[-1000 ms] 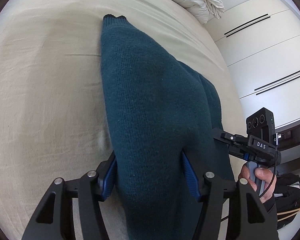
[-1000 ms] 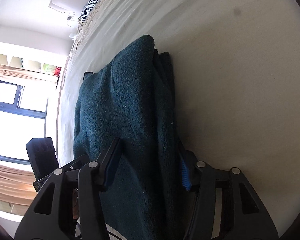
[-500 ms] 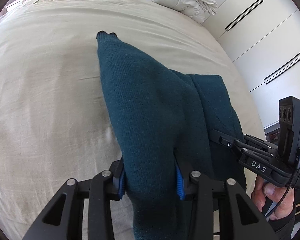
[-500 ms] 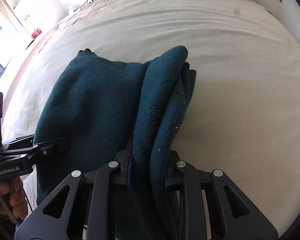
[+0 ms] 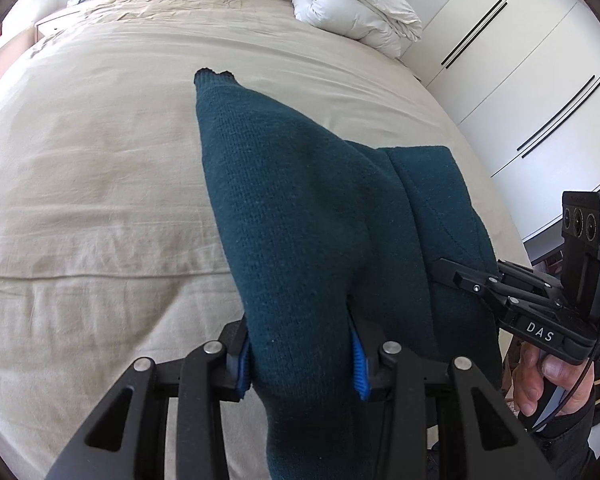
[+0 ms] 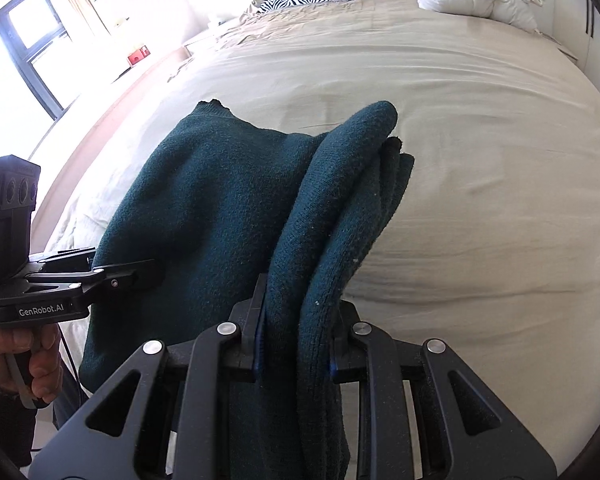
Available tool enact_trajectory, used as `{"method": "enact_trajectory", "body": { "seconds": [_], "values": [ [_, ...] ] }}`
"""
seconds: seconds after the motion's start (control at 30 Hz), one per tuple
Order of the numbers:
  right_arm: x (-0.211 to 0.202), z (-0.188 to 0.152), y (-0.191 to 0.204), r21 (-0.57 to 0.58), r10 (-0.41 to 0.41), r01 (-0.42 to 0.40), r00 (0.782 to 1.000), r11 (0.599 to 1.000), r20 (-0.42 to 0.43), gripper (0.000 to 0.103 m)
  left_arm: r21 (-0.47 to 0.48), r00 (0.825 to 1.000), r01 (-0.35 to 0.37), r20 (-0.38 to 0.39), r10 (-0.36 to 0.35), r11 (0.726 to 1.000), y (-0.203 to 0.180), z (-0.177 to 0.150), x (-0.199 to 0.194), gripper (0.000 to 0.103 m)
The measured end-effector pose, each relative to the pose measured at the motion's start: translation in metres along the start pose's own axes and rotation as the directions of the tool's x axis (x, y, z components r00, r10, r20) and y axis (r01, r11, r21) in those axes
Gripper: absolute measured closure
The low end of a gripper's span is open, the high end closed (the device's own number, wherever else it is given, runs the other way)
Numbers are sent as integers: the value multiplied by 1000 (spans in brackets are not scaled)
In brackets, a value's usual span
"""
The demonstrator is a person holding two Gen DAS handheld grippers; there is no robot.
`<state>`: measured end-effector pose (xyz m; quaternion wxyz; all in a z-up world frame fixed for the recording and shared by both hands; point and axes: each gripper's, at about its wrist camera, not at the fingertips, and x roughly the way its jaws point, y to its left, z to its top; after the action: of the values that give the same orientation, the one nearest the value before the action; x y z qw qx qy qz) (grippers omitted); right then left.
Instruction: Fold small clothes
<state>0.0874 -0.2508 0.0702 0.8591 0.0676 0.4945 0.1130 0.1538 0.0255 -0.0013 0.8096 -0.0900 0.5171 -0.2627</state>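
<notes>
Looking along the left gripper (image 5: 302,364), its jaws are clamped on a bunched edge of the dark teal sweater (image 5: 300,220), which stretches away over the beige bed (image 5: 100,180); the right gripper (image 5: 452,276) bites its other side. From the right wrist, the right gripper (image 6: 296,344) pinches stacked folds of the sweater (image 6: 220,208), the left gripper (image 6: 140,272) gripping alongside

Both grippers tipped up from steep downward tilt toward level. Left gripper (image 5: 302,364) fingers (image 5: 359,364) went from spread wide to pinched on the teal sweater (image 5: 300,208); right gripper (image 6: 296,344) likewise clamped its bunched fold. Headboard end of the bed (image 5: 100,160) now visible toward 12 o'clock.
</notes>
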Motion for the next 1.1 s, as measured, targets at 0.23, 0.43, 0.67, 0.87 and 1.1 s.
{"method": "enact_trajectory", "body": {
  "seconds": [0.23, 0.43, 0.67, 0.87, 1.1],
  "values": [
    [23, -38, 28, 4, 58, -58, 996, 998, -61, 83, -61, 999, -12, -37, 10, 998, 40, -43, 0, 62],
    [70, -55, 19, 116, 107, -96, 989, 989, -100, 82, -112, 998, 12, -65, -19, 994, 71, -64, 29, 55],
    [89, -91, -9, 224, 196, -173, 977, 959, -86, 80, -122, 998, 44, -49, -50, 992, 78, -68, 36, 48],
    [97, -95, -21, 250, 234, -211, 970, 945, -65, 75, -122, 997, 63, -25, -67, 991, 81, -75, 35, 45],
    [67, -105, -33, 284, 222, -216, 975, 934, 8, 65, -143, 996, 61, 68, -52, 988, 84, -88, 6, 46]
  ]
}}
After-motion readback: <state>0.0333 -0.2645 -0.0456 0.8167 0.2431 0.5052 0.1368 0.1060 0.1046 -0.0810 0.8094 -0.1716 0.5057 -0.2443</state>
